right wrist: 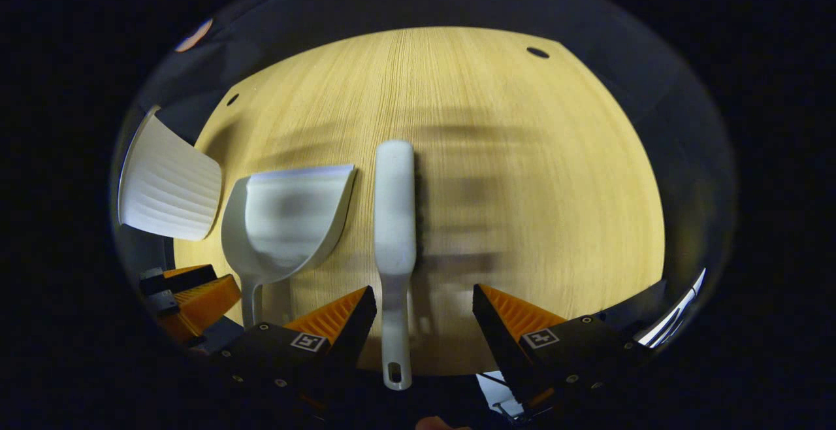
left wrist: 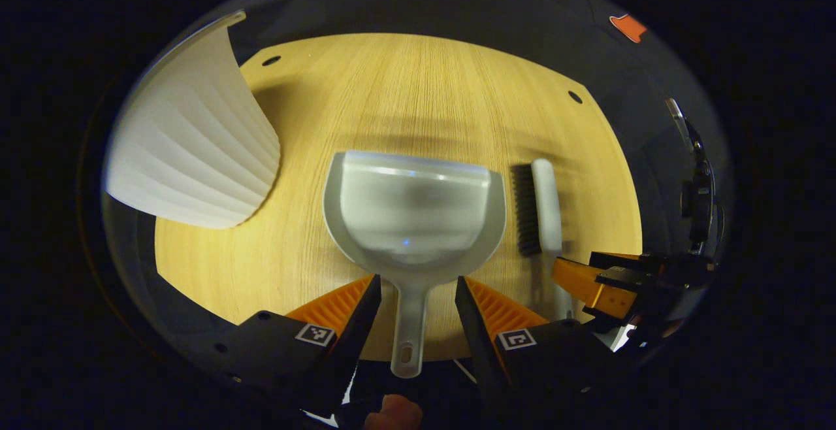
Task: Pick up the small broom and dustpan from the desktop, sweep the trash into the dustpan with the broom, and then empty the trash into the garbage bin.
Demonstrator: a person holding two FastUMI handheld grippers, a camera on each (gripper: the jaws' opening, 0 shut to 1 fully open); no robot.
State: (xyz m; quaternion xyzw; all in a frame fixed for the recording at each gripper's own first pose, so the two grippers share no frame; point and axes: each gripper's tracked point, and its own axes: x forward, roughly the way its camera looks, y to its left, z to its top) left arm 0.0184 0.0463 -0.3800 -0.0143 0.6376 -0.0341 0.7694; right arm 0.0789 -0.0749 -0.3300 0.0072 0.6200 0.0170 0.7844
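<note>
Each gripper has a black body with small round screws. The left gripper [left wrist: 415, 289] has ridged fingers [left wrist: 339, 302] and a square black-and-white sticker on each side. The right gripper [right wrist: 424, 302] looks the same, though its edges are dim.

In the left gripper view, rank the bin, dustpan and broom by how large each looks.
1. Garbage bin and dustpan: they look alike in size, and the bin is cut off at the edge, so no ranking between them.
2. Broom: clearly smallest, lying right of the dustpan.
</note>
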